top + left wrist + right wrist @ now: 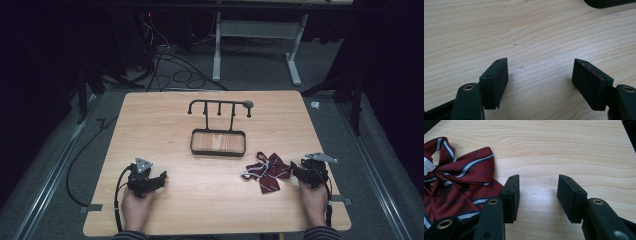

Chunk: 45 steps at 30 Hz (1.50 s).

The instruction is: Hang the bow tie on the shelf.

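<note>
Both grippers, left [540, 75] and right [537, 195], rest with jaws apart, holding nothing; the bow tie [461, 180], likely soft and light, seems best pinched at its knot.

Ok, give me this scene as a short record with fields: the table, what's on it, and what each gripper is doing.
surface: wooden table
rack: black metal stand with hooks and a tray base, at the table's middle, nothing hanging on it
cloth item: dark red striped bow tie, lying flat beside the right gripper
left gripper: open, holding nothing, low over bare wood
right gripper: open, holding nothing, tie just beside one jaw
</note>
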Each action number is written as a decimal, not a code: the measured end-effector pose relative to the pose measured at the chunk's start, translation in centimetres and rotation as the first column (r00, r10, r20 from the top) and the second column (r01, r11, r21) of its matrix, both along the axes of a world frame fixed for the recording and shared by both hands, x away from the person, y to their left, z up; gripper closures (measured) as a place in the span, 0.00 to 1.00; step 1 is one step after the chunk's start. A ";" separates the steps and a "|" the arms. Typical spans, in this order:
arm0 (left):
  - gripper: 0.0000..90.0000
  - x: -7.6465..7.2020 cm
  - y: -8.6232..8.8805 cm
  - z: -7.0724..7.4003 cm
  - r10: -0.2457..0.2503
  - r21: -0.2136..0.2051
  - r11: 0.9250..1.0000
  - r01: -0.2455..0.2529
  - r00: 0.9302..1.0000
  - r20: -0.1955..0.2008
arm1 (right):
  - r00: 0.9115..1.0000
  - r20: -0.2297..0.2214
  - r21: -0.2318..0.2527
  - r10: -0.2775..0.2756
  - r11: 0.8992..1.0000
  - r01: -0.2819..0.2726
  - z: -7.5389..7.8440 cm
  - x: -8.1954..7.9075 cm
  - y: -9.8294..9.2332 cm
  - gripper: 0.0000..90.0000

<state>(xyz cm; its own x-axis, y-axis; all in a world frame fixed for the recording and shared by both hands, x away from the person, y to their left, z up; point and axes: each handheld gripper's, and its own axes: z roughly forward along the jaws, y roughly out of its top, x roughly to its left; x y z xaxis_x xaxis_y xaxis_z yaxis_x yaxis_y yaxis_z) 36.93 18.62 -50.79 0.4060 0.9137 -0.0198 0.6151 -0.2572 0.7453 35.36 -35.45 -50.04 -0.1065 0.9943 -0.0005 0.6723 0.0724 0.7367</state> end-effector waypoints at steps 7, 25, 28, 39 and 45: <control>0.33 0.0 0.0 0.0 0.000 0.002 1.000 0.000 1.000 -0.001 | 1.000 0.005 -0.008 0.007 1.000 -0.007 0.0 0.0 0.0 0.61; 0.33 0.0 0.1 0.0 -0.003 -0.001 1.000 0.003 1.000 -0.006 | 0.998 0.028 0.016 0.059 0.998 -0.059 0.8 -0.7 0.4 0.71; 0.33 0.0 0.1 0.0 -0.003 -0.003 1.000 0.003 1.000 -0.004 | 0.997 0.043 0.028 0.069 0.997 -0.070 1.2 -1.0 0.6 0.72; 0.33 0.0 0.1 0.0 -0.003 -0.004 1.000 0.003 1.000 -0.004 | 0.982 0.084 0.045 0.168 0.984 -0.172 2.7 -1.7 2.1 0.78; 0.33 0.0 0.1 0.0 -0.003 -0.003 1.000 0.003 1.000 -0.004 | 0.971 0.086 0.051 0.223 0.972 -0.228 3.1 -1.6 3.3 0.80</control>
<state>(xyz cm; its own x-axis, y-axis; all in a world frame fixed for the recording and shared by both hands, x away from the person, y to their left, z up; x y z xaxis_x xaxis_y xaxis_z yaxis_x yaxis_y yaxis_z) 36.93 18.69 -50.76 0.4088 0.9123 -0.0245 0.6171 -0.2566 0.7439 33.77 -32.16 -46.98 -0.3299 0.9431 0.0410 0.5830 0.1694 0.7946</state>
